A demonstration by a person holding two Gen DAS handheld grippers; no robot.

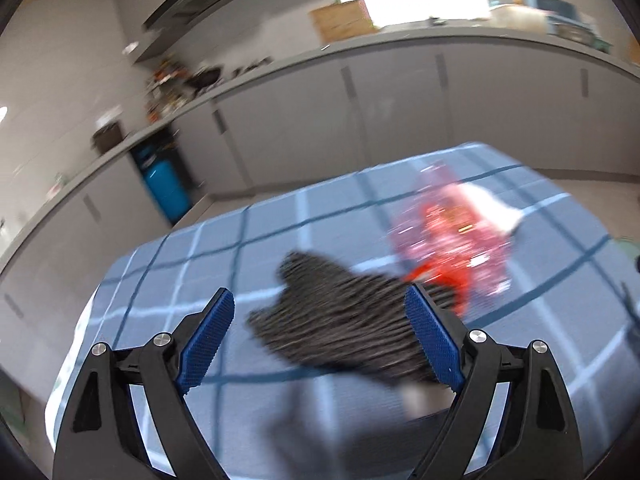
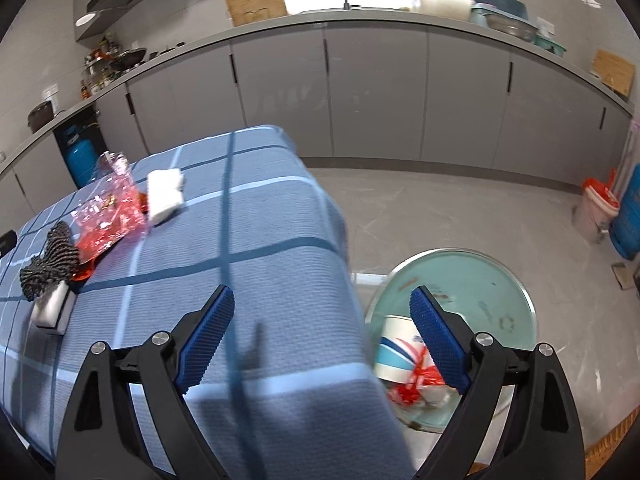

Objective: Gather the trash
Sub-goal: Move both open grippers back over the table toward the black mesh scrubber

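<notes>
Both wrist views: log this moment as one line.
left gripper: open over dark scrubber | right gripper: open, empty | pink wrapper: on table | bin: holds cup

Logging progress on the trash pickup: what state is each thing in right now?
left gripper: open, empty.
right gripper: open, empty.
trash bin: on the floor, open, holding a paper cup.
red wrapper: crumpled, on the table.
white packet: lying flat on the table.
striped cloth: bunched, over a white block.

So the tabletop (image 2: pixel 256 240) has a blue checked cloth; at 9 o'clock sits a striped grey rag (image 2: pixel 50 256) on a white block (image 2: pixel 52 308), then red-pink wrapper (image 2: pixel 106 212) (crinkly plastic) and white sponge (image 2: pixel 165 196) toward 10.
</notes>
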